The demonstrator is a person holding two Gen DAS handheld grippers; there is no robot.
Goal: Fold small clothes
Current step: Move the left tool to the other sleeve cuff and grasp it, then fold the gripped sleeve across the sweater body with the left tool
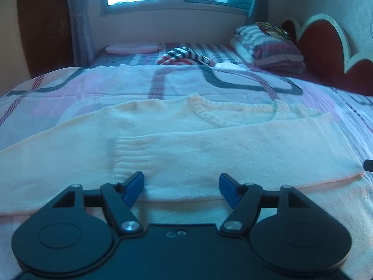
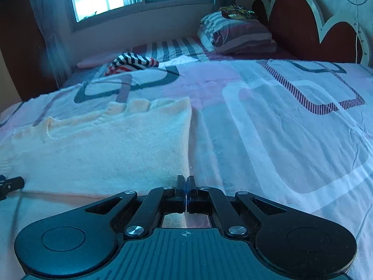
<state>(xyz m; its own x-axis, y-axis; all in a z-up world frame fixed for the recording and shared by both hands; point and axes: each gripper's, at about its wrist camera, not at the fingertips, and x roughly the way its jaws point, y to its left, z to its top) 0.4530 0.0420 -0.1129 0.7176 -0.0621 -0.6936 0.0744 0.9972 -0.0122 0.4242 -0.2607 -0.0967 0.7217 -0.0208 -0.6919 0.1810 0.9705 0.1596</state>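
Lay flat on the bed [image 1: 70,86]: one cream sweater [image 1: 209,144], one sleeve [image 1: 233,149] folded across its chest, so about half done. Further back: one striped cloth [image 1: 184,57], one pink pillow [image 1: 132,47]. Left gripper [image 1: 181,187] spread wide, holding nothing. Right gripper [image 2: 186,192] pinched together, seemingly on nothing.

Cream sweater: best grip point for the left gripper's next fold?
Probably the cream sweater at the ribbed cuff of the sleeve folded across its body. It lies flat just ahead of the open left gripper, so come in low from the near edge.
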